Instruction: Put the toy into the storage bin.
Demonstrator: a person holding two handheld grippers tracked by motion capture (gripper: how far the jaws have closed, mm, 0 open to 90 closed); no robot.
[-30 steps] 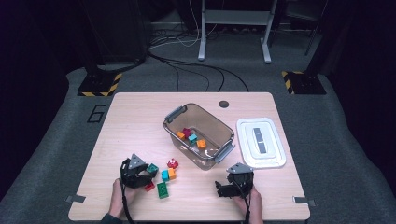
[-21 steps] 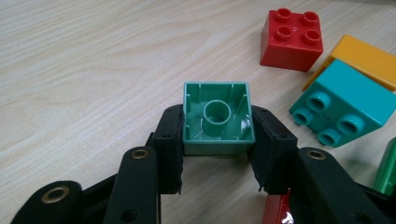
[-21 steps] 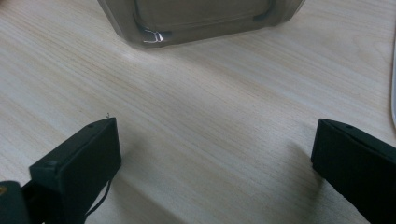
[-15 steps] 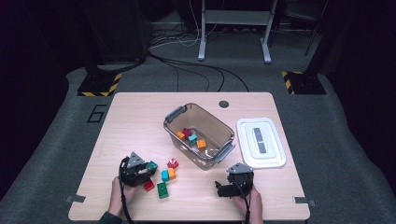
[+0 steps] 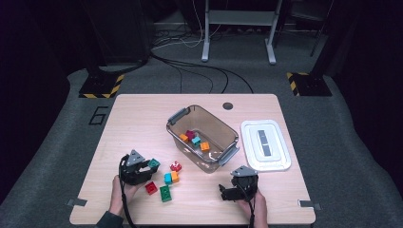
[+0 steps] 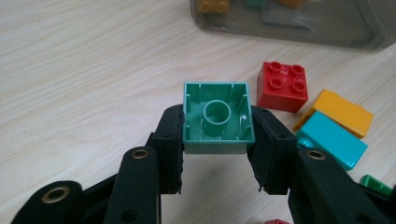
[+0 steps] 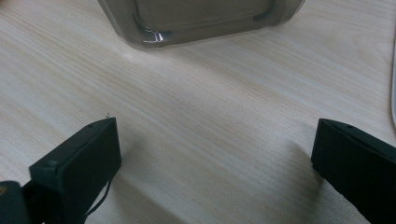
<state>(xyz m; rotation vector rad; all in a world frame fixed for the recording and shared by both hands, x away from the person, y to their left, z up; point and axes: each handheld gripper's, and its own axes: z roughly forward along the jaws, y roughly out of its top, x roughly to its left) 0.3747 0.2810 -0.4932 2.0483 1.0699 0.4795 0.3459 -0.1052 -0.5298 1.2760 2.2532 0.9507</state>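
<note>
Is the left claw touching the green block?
Touching. The left gripper view shows both pads of the left claw pressed against the green block's sides.

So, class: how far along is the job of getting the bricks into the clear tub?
Done: several bricks lie in the clear tub. In hand: the left tongs have just closed on a green brick, hollow side facing the camera. Left: red, orange, turquoise and green bricks on the table; the right tongs hang open.

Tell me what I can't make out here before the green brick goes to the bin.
- Green brick: stud side faces away in the left gripper view, clamped in the left gripper.
- Bin contents: cut off by the top edge, right gripper view.
- Bricks in the bin: too small to count, high view.
</note>
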